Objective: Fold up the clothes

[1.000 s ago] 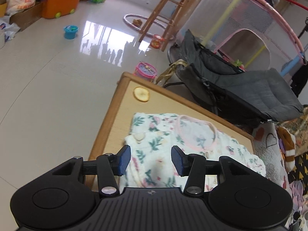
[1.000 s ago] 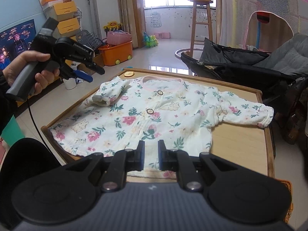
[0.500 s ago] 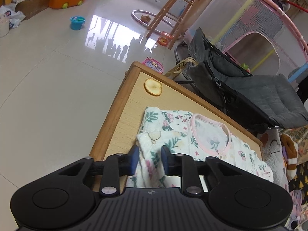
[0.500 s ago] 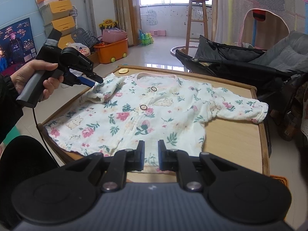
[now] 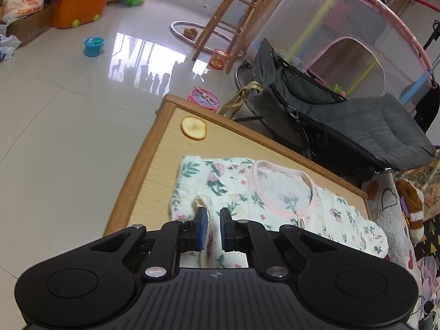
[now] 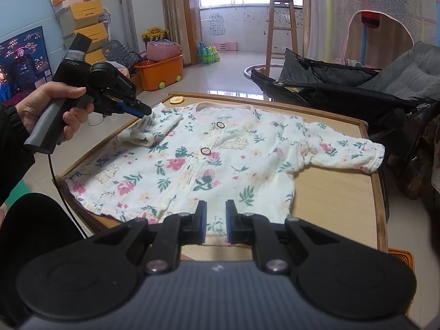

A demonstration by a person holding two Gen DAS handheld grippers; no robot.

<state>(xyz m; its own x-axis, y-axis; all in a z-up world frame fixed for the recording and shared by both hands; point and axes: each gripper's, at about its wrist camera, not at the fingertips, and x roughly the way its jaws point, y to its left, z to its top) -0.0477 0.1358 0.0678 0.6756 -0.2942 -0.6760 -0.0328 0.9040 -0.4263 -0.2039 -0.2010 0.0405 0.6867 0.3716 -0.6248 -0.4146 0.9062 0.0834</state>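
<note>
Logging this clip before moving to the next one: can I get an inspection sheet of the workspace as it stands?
Surface: wooden table with raised rim, mostly covered.
Job's things: floral baby top lying flat, front up; its left sleeve doubled over the chest, the other stretched out.
Clutter: round yellow disc at the far corner.
Grippers: left gripper jaws closing, sleeve fabric between them; right gripper nearly closed over the hem, grip unclear.
Cables: black cable hanging from the left gripper's handle.
Surroundings: grey folding chair, orange bin, wooden stool, toys on tiled floor.
</note>
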